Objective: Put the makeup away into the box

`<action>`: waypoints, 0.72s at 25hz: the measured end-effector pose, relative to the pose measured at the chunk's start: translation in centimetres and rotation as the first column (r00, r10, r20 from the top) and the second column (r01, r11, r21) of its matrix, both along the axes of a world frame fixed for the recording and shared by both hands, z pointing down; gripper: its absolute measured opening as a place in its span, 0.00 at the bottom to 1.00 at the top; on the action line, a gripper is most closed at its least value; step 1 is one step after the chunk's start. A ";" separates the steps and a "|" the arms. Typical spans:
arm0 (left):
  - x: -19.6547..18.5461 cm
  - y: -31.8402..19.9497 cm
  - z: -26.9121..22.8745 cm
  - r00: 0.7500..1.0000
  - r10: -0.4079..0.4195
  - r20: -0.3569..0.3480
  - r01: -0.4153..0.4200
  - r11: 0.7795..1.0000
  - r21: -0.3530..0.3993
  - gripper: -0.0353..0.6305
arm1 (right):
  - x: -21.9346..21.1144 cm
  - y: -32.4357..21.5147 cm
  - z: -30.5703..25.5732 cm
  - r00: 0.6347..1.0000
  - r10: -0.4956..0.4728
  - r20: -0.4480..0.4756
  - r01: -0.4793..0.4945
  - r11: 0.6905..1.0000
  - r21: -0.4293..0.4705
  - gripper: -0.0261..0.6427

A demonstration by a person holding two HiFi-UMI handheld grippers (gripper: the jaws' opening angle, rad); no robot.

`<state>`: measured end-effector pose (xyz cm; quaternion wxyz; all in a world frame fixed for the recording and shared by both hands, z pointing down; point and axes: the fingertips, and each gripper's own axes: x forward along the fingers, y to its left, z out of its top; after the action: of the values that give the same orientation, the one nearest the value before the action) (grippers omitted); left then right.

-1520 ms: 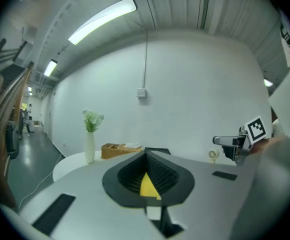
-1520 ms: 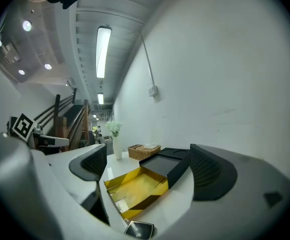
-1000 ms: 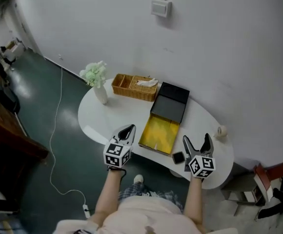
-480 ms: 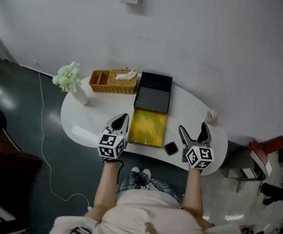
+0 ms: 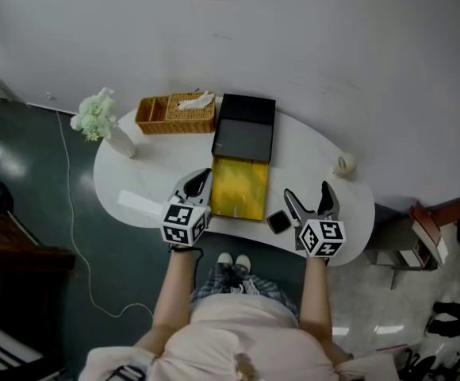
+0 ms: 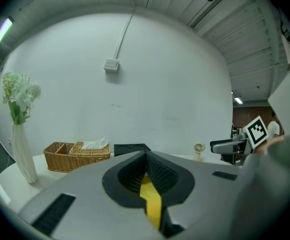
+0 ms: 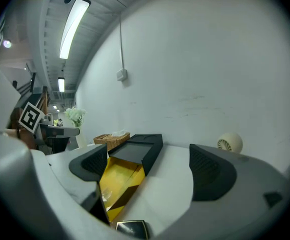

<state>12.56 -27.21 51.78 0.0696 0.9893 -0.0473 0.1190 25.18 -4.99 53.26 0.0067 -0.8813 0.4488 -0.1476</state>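
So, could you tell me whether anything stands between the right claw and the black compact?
Nothing visible does. The open right claw is just beside the black compact, with only bare table between; the open box lies alongside, equally unobstructed.

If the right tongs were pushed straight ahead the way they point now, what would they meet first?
Probably only bare white table, then the wall; depth is unclear. The open right tongs aim between the black box lid and the small round fan.
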 end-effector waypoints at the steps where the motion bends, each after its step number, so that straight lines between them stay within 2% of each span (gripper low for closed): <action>1: 0.2 0.2 0.3 1.000 0.005 0.006 -0.005 1.000 -0.004 0.09 | -0.1 0.1 0.6 1.000 -0.004 0.013 0.004 1.000 -0.013 0.80; 9: 0.5 2.6 3.1 0.997 0.045 0.061 -0.044 0.999 -0.025 0.09 | -3.0 0.3 6.5 0.992 -0.067 0.107 0.082 0.985 -0.150 0.80; 18: -0.4 3.8 5.2 0.994 0.055 0.092 -0.049 0.997 -0.057 0.09 | -7.3 1.0 13.7 0.967 -0.128 0.222 0.196 0.926 -0.321 0.76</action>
<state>12.16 -23.42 56.96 0.0913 0.9812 -0.0215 0.1685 17.84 -4.01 66.97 -0.1136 -0.8099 0.4851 -0.3095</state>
